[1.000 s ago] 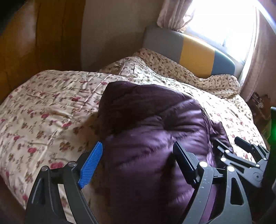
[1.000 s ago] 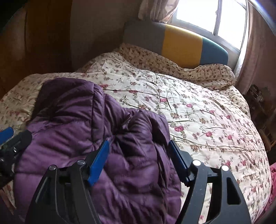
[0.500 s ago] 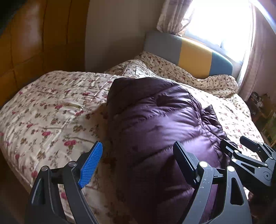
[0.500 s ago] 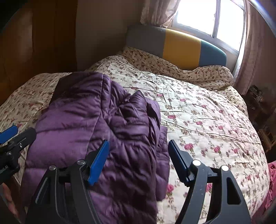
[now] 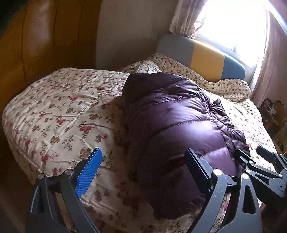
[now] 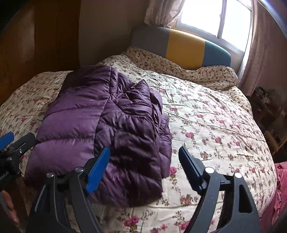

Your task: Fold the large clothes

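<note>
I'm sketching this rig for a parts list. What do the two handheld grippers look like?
Both look alike. The left gripper and right gripper have matte black, triangular cut-out finger frames with silver bolts. Each has flat pads: one ribbed bright blue, the other darker navy. White lettering, only partly readable, marks the left gripper's body. No cables or sleeves show.

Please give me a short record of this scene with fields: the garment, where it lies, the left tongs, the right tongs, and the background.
garment: purple puffer jacket, folded into a bundle
surface: bed with floral quilt; jacket lies on its left half in the right wrist view
left tongs: jaws opening, nothing gripped, above the jacket's near end
right tongs: jaws opening, nothing gripped, over the jacket's right edge
background: grey, yellow and blue headboard, window with curtains
</note>
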Tool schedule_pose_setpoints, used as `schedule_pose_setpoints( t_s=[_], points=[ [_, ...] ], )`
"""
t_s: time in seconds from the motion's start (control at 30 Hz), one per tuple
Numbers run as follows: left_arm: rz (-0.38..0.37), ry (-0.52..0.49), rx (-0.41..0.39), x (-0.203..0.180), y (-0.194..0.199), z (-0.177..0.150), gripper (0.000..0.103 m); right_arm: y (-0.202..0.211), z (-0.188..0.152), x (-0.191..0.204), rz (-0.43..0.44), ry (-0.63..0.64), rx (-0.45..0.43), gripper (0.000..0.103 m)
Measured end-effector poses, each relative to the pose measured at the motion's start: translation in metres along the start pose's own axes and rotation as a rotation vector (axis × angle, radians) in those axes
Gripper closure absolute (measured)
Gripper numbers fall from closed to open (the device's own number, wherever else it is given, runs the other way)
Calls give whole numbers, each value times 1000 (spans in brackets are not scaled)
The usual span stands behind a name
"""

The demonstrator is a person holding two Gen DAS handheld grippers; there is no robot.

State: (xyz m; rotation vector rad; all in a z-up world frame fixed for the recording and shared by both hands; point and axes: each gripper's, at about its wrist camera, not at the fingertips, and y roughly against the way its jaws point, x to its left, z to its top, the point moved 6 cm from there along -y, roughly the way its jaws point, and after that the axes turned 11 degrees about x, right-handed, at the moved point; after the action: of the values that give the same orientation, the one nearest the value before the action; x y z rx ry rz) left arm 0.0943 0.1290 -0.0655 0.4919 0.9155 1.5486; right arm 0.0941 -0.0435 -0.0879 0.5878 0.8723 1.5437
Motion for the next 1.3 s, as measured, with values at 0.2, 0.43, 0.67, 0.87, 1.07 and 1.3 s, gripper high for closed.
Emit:
schedule_pose_setpoints(
  t_s=[0.2,0.43,0.67,0.87,1.07,1.3],
  points=[
    [9,1,-11,-3,7,-9,8,6,-7,-1,-18,0,-2,18],
    [22,3,-28,-3,15,-10,4,14,-7,2,-29,10,-26,15],
    [35,14,-11,-3,15,-13,4,15,-10,5,-29,22,-32,10],
    [75,-4,0,-7,13,-16,4,12,-11,3,-30,7,-26,8],
    [93,2,1,-9,14,-16,4,13,-10,1,-28,-2,-31,6],
    [137,0,-20,-12,18,-18,4,15,-12,2,-18,-2,-37,5]
  ],
)
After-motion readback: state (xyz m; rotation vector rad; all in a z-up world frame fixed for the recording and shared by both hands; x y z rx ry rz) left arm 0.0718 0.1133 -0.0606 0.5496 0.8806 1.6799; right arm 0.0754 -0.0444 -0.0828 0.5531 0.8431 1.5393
